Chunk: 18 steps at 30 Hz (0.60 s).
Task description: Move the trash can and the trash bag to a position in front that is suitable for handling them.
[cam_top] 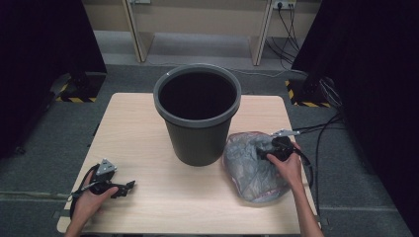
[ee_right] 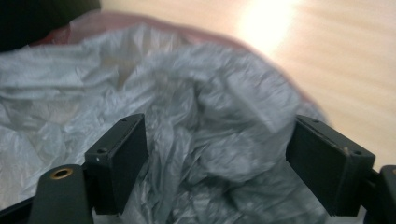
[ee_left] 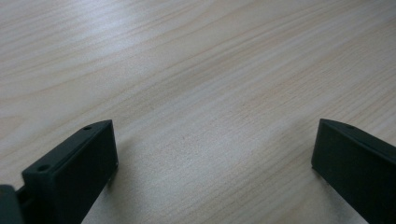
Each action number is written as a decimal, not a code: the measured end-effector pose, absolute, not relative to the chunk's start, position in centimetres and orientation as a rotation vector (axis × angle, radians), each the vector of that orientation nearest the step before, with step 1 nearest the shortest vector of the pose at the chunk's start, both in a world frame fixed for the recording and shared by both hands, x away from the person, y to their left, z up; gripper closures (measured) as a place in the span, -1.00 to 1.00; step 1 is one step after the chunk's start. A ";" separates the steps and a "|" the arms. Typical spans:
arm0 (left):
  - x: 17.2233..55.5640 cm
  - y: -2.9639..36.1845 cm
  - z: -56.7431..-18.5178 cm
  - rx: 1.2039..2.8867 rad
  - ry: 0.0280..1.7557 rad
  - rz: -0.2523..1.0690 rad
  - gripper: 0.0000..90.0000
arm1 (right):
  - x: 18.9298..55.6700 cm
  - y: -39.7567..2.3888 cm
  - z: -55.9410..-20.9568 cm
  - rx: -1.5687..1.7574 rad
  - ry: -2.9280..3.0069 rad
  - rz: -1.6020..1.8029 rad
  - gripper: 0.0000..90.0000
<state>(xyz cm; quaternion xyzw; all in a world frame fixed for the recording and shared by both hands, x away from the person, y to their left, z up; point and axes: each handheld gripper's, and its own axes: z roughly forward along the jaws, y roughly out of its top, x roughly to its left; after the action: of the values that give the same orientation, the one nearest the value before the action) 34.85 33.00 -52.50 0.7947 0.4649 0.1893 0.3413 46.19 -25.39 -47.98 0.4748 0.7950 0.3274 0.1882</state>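
Observation:
A dark grey bin (cam_top: 197,116) stands upright at the middle of the wooden table (cam_top: 148,128), its mouth empty and dark. To its right lies a crumpled grey plastic bag (cam_top: 249,168) with a reddish edge. My right gripper (cam_top: 262,152) hovers over the bag's top, pointing left; in the right gripper view it (ee_right: 217,161) is open, with the bag (ee_right: 196,121) bunched between the wide-apart jaws but not pinched. My left gripper (cam_top: 129,186) rests at the table's front left, and the left gripper view shows it (ee_left: 215,163) open over bare wood.
Black cables (cam_top: 321,128) trail off the table's right side onto the grey floor. Dark curtains flank both sides, with yellow-black striped bases (cam_top: 74,98) behind the table. Pale furniture legs (cam_top: 141,39) stand at the back.

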 end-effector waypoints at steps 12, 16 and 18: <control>34.8 33.0 -52.5 2.067 1.209 0.493 -1.00 | 38.3 -21.7 -47.9 1.135 2.346 0.962 -0.50; 34.8 33.0 -52.5 2.067 1.209 0.493 -1.00 | 36.7 -19.4 -48.1 1.042 2.389 0.979 -0.48; 34.8 33.0 -52.5 2.067 1.209 0.493 -1.00 | 36.5 -19.0 -48.1 1.037 2.394 0.996 -0.47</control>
<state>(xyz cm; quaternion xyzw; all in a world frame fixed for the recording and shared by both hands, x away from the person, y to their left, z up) 34.85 33.00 -52.50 0.7948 0.4648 0.1895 0.3411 36.52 -18.98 -48.05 0.3657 0.8443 0.3512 0.1734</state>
